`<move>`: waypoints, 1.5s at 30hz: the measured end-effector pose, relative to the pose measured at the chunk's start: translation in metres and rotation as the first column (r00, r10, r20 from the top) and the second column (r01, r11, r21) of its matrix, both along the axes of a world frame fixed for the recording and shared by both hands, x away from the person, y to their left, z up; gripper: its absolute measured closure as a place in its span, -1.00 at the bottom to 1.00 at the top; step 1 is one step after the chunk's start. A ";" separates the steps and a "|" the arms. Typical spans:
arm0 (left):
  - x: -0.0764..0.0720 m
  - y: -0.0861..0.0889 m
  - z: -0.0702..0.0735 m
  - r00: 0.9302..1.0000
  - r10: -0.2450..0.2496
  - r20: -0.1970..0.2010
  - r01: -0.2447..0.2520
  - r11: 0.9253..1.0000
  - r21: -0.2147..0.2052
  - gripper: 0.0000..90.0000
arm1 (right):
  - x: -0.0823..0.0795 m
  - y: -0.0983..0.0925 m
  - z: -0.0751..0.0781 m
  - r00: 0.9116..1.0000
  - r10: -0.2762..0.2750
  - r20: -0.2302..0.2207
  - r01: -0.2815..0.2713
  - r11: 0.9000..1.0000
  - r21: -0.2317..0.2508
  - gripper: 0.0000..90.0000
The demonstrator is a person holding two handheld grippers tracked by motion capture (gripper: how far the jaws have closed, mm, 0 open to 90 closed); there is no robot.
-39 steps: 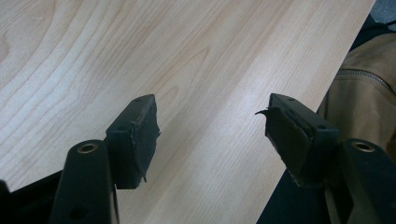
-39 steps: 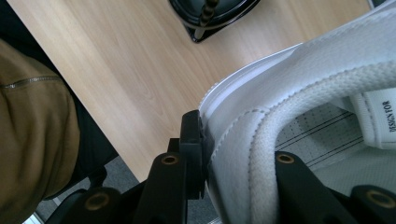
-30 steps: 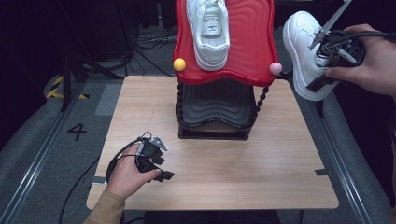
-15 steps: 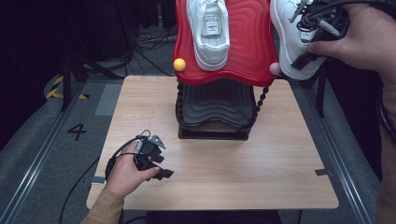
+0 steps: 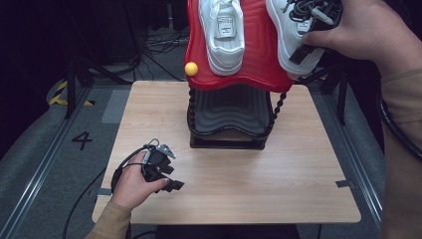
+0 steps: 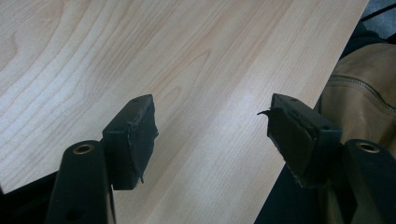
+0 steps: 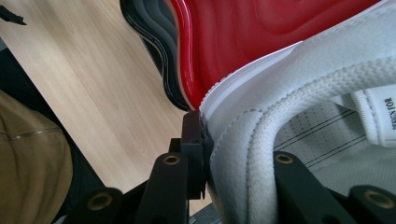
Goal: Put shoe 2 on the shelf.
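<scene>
- The table [image 5: 298,169] is pale wood, bare over most of its top.
- A two-tier rack stands at its far middle: a red tray [image 5: 259,59] on top, a black tray [image 5: 229,112] beneath it, joined by twisted black posts.
- One white shoe [image 5: 223,35] lies on the red tray's left half, toe toward the camera.
- A second white shoe [image 5: 291,37] is over the red tray's right edge, held up by the right hand [image 5: 368,35].
- The right gripper [image 7: 233,186] is clamped on this shoe's padded collar, one jaw outside the wall and one inside.
- The left hand [image 5: 132,184] rests on the table's near left part, holding the left gripper [image 6: 212,140]; its jaws stand wide apart with nothing between them, just above bare wood.
- A yellow ball [image 5: 191,68] sits at the red tray's left corner.
</scene>
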State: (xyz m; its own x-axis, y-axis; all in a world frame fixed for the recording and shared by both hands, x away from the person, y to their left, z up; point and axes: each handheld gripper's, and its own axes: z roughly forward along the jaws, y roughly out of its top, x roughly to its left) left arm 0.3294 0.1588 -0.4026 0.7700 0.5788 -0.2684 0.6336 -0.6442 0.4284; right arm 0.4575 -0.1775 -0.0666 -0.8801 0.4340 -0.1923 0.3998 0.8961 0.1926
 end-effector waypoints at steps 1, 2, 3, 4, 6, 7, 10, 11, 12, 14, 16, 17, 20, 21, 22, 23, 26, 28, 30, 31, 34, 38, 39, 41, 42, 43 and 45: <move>0.000 0.000 0.000 1.000 -0.001 -0.001 0.001 1.000 0.000 -0.26 | 0.001 0.002 0.000 1.000 0.000 -0.001 0.000 1.000 0.003 0.71; 0.000 0.000 0.000 1.000 -0.001 -0.001 0.001 1.000 -0.001 -0.26 | 0.002 0.005 0.000 1.000 0.006 0.004 -0.006 1.000 0.004 0.71; 0.000 0.000 0.000 1.000 -0.001 -0.001 0.001 1.000 -0.001 -0.26 | 0.003 0.007 0.000 1.000 0.011 0.003 -0.011 1.000 0.000 0.71; 0.000 0.001 0.000 1.000 0.000 -0.001 0.000 1.000 0.000 -0.26 | 0.003 0.007 0.000 1.000 0.011 0.003 -0.011 1.000 0.000 0.71; 0.001 0.001 -0.001 1.000 0.000 0.000 0.000 1.000 -0.001 -0.26 | 0.004 0.012 -0.002 1.000 0.016 0.007 -0.016 1.000 -0.004 0.71; 0.001 0.001 -0.001 1.000 0.000 0.000 0.000 1.000 -0.001 -0.26 | 0.004 0.012 -0.002 1.000 0.016 0.007 -0.016 1.000 -0.004 0.71; 0.000 0.001 -0.002 1.000 0.004 -0.008 -0.004 1.000 0.001 -0.26 | 0.006 0.019 -0.004 1.000 0.029 0.010 -0.029 1.000 -0.006 0.71; 0.001 0.001 -0.002 1.000 0.003 -0.007 -0.003 1.000 0.001 -0.26 | 0.006 0.022 -0.005 0.999 0.033 0.011 -0.033 0.999 -0.003 0.71; 0.000 0.001 -0.002 1.000 0.003 -0.008 -0.003 1.000 0.001 -0.26 | 0.007 0.023 -0.006 0.999 0.037 0.010 -0.037 0.999 -0.005 0.71; 0.001 0.001 -0.002 1.000 0.003 -0.007 -0.003 1.000 -0.001 -0.26 | 0.008 0.027 -0.009 0.999 0.042 0.019 -0.041 0.999 -0.013 0.71; 0.000 0.001 -0.002 1.000 0.005 -0.012 -0.005 1.000 0.001 -0.26 | 0.011 0.032 -0.012 0.999 0.041 0.019 -0.041 0.999 -0.017 0.71; 0.001 0.002 -0.002 1.000 0.001 -0.008 -0.001 1.000 0.003 -0.26 | 0.011 0.033 -0.013 0.999 0.039 0.023 -0.039 0.999 -0.020 0.71; 0.001 0.002 -0.002 1.000 0.004 -0.012 -0.004 1.000 0.001 -0.26 | 0.015 0.038 -0.018 0.999 0.044 0.024 -0.043 0.999 -0.027 0.71; 0.001 0.002 -0.003 1.000 0.004 -0.015 -0.004 1.000 0.000 -0.26 | 0.016 0.039 -0.020 0.999 0.047 0.017 -0.046 0.999 -0.025 0.71; 0.001 0.003 -0.003 1.000 0.004 -0.015 -0.004 1.000 -0.001 -0.26 | 0.017 0.041 -0.022 0.999 0.053 0.011 -0.053 0.998 -0.021 0.71; 0.001 0.003 -0.003 1.000 0.003 -0.013 -0.003 1.000 0.003 -0.26 | 0.017 0.042 -0.023 0.998 0.057 0.012 -0.057 0.998 -0.019 0.71; 0.002 0.004 -0.004 1.000 0.006 -0.017 -0.006 1.000 0.003 -0.26 | 0.018 0.046 -0.027 0.997 0.070 0.014 -0.070 0.997 -0.015 0.71; 0.002 0.003 -0.005 1.000 0.007 -0.019 -0.007 1.000 0.003 -0.26 | 0.019 0.048 -0.028 0.996 0.085 0.012 -0.085 0.996 -0.012 0.71; 0.002 0.003 -0.005 1.000 0.008 -0.024 -0.008 1.000 0.001 -0.26 | 0.019 0.049 -0.029 0.996 0.090 0.011 -0.090 0.996 -0.008 0.71; 0.001 0.002 -0.005 1.000 0.008 -0.025 -0.008 1.000 0.003 -0.26 | 0.019 0.049 -0.030 0.996 0.093 0.013 -0.093 0.996 -0.002 0.71; 0.001 0.002 -0.006 1.000 0.006 -0.027 -0.006 1.000 0.002 -0.26 | 0.020 0.049 -0.032 0.995 0.101 0.012 -0.101 0.995 -0.002 0.71; 0.002 0.002 -0.006 1.000 0.008 -0.029 -0.008 1.000 0.000 -0.26 | 0.021 0.051 -0.037 0.994 0.111 0.015 -0.111 0.994 0.013 0.70; 0.002 0.002 -0.006 0.999 0.008 -0.031 -0.008 1.000 0.002 -0.26 | 0.022 0.053 -0.039 0.993 0.119 0.014 -0.119 0.993 0.015 0.69; 0.002 0.003 -0.006 1.000 0.010 -0.027 -0.010 1.000 0.001 -0.26 | 0.023 0.055 -0.042 0.992 0.125 0.014 -0.125 0.992 0.009 0.68; 0.002 0.003 -0.006 1.000 0.011 -0.027 -0.011 1.000 0.001 -0.26 | 0.023 0.056 -0.043 0.991 0.131 0.019 -0.131 0.991 0.003 0.67; 0.002 0.003 -0.006 1.000 0.011 -0.026 -0.011 1.000 0.002 -0.26 | 0.023 0.058 -0.044 0.991 0.135 0.026 -0.135 0.991 -0.001 0.66; 0.002 0.003 -0.006 1.000 0.012 -0.027 -0.012 1.000 0.002 -0.26 | 0.022 0.060 -0.045 0.989 0.145 0.030 -0.145 0.989 -0.007 0.66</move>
